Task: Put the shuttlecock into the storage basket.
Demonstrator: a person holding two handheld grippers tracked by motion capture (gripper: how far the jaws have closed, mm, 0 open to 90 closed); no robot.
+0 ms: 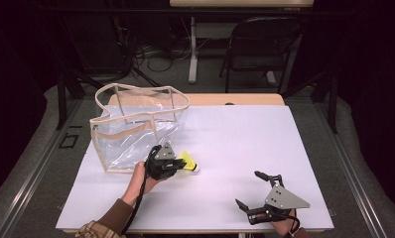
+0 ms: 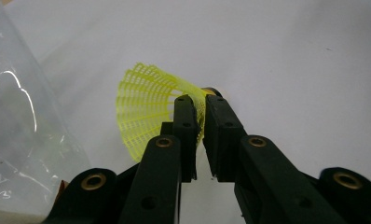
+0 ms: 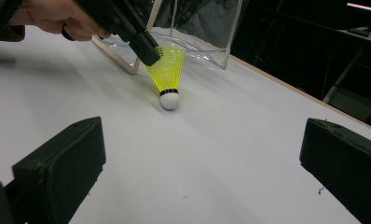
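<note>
Near the lower middle of the high view: the left hand-held gripper (image 1: 178, 162) has a yellow shuttlecock (image 1: 189, 162) between its jaws, on the white table (image 1: 245, 144).
Left hand-held gripper: clenched on the shuttlecock's plastic mesh skirt; in the left gripper view (image 2: 198, 109) the two jaws stand nearly together with a fold of the skirt (image 2: 146, 107) pinched between them.
Shuttlecock position: in the right gripper view it (image 3: 167, 74) stands tilted, white cork tip down and touching or just above the table; which, I cannot tell.
Right hand-held gripper: released, jaws spread wide, resting at the lower right of the high view (image 1: 257, 191), well apart from the shuttlecock.
Clear bag: a see-through bag with cream trim (image 1: 136, 124) stands at the left of the frame, mouth open upward, just beside the left hand-held gripper.
Likely step: lifting the shuttlecock toward the bag's open mouth.
Risk, grip: the hold is on the thin, springy skirt edge rather than the cork, so the mesh could slip out or buckle during a lift.
Risk, swing: the heavier cork hangs below the pinch point and may swing the shuttlecock round.
Risk, bag: its soft wall is close; a brush from the hand-held gripper could push the bag or fold its rim inward, narrowing the opening.
</note>
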